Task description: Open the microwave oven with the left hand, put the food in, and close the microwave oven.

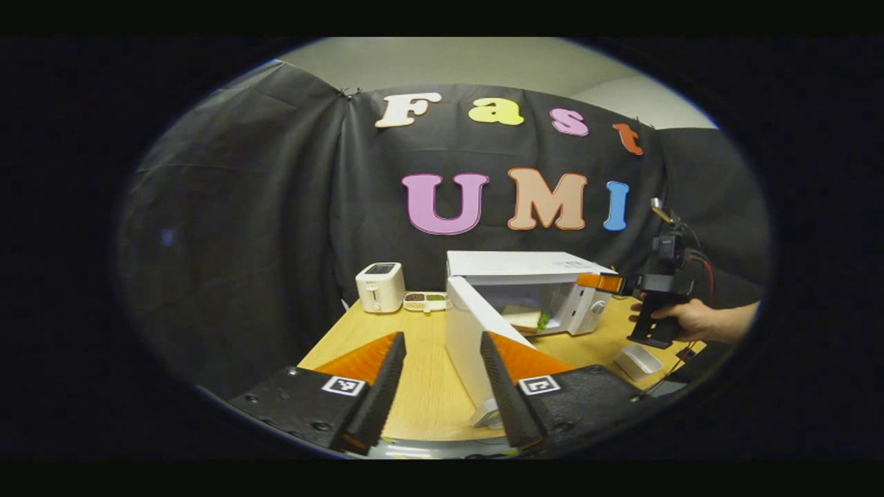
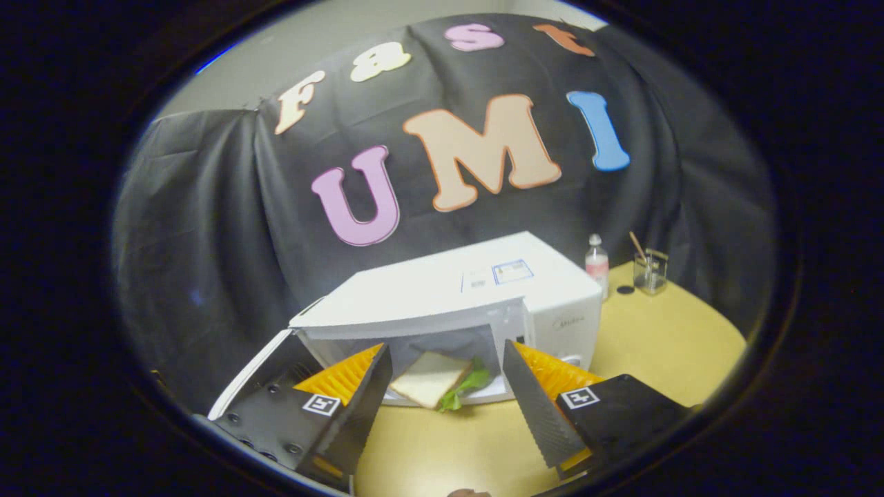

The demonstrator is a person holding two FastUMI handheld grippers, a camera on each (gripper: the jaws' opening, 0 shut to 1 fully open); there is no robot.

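The white microwave [image 1: 525, 266] stands on the wooden table with its door [image 1: 468, 338] swung wide open toward me. A sandwich [image 1: 523, 317] of white bread and green lettuce lies on the oven floor near the front edge. My left gripper [image 1: 442, 386] is open and holds nothing, a short way in front of the door's edge. In the right gripper view the sandwich [image 2: 434, 378] lies inside the microwave [image 2: 456, 290], just beyond my open right gripper [image 2: 445, 407], with a lettuce leaf [image 2: 469, 384] hanging over the lip. A hand holds the right gripper [image 1: 588, 281] by the control panel.
A white toaster [image 1: 380, 286] and a small divided tray [image 1: 426, 301] stand left of the microwave. A small white dish [image 1: 639, 360] lies near the table's right edge. A small bottle [image 2: 597, 264] and a glass [image 2: 650, 270] with a stick stand behind, on the table [image 2: 663, 345].
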